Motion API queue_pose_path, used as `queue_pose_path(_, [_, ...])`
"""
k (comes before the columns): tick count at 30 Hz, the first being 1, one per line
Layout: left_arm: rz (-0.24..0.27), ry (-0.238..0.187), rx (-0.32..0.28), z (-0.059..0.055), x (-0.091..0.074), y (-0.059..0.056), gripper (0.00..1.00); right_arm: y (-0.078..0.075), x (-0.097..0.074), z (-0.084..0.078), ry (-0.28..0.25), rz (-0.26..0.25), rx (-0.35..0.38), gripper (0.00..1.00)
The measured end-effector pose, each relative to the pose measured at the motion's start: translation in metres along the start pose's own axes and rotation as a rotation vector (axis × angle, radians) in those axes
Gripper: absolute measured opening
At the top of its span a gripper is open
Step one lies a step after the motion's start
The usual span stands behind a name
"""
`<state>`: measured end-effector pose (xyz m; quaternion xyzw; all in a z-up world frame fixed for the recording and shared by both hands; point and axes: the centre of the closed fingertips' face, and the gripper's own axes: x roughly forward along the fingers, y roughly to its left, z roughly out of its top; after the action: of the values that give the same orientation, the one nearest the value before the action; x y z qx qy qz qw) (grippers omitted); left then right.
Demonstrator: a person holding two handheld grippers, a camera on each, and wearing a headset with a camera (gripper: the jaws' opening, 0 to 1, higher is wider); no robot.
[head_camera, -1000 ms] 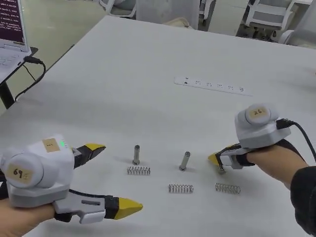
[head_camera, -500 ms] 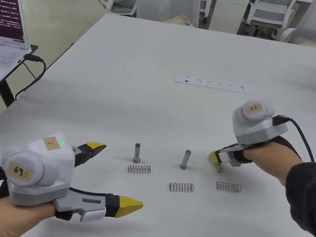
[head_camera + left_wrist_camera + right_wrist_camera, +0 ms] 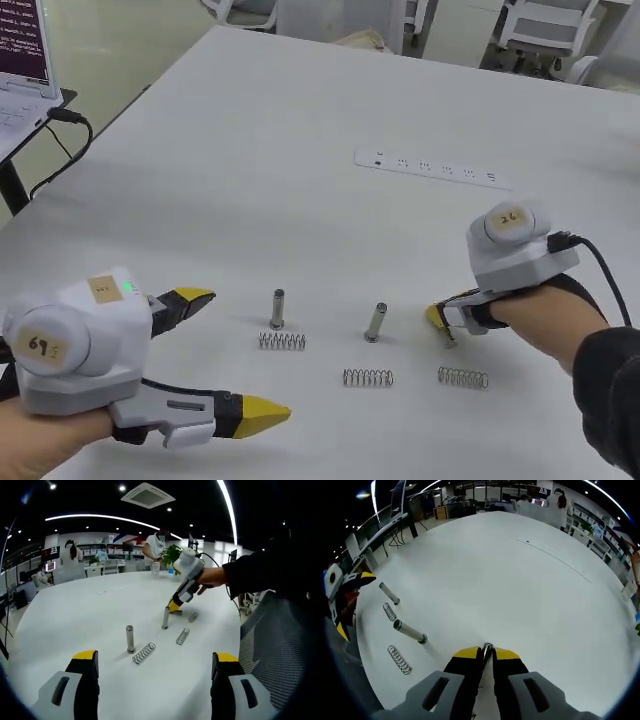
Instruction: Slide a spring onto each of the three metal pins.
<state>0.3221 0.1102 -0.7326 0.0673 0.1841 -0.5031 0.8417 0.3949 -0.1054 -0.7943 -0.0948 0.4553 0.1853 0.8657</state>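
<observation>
Pins, count: three metal pins.
Pins, free: two stand upright on the white table [image 3: 250,150], the left pin [image 3: 277,310] and the middle pin [image 3: 376,323], well apart from each other.
Pin, held: the third pin [image 3: 487,648] sits between the right gripper's jaws; in the head view its lower end [image 3: 448,339] pokes out below them, close to the table, and I cannot tell whether it touches.
Springs, count: three coil springs, all lying flat on the table in a rough row nearer the person than the pins.
Springs, places: the left spring [image 3: 282,342] lies just beside the left pin's foot; the middle spring [image 3: 368,378] lies near the middle pin; the right spring [image 3: 463,378] lies near the right gripper.
Left gripper [image 3: 240,353]: jaws spread wide, nothing between them, hovering to the left of the left pin.
Right gripper [image 3: 436,316]: jaws drawn narrow, clamped on the third pin, yellow tips pointing down and left.
Other things: one white power strip [image 3: 433,172] farther back on the table, one laptop [image 3: 20,60] at the far left with a black cable [image 3: 60,150] running from it.
</observation>
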Motion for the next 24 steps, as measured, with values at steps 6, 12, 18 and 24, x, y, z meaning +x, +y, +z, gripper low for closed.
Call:
queue_pose_path(6, [-0.001,-0.001,-0.002,0.000,0.000,0.000,0.91,0.000,-0.002,0.000,-0.004,0.003,0.003,0.06])
queue_pose_path(12, [-0.004,0.003,0.000,0.000,0.000,-0.001,0.91,0.000,-0.005,0.002,-0.022,0.004,0.006,0.05])
queue_pose_path(18, [-0.005,0.006,0.002,0.000,0.001,-0.001,0.91,0.001,-0.011,0.002,-0.034,0.013,0.013,0.05])
queue_pose_path(24, [-0.007,0.007,0.004,0.000,0.001,-0.002,0.91,0.002,-0.020,0.005,-0.058,0.010,0.003,0.05])
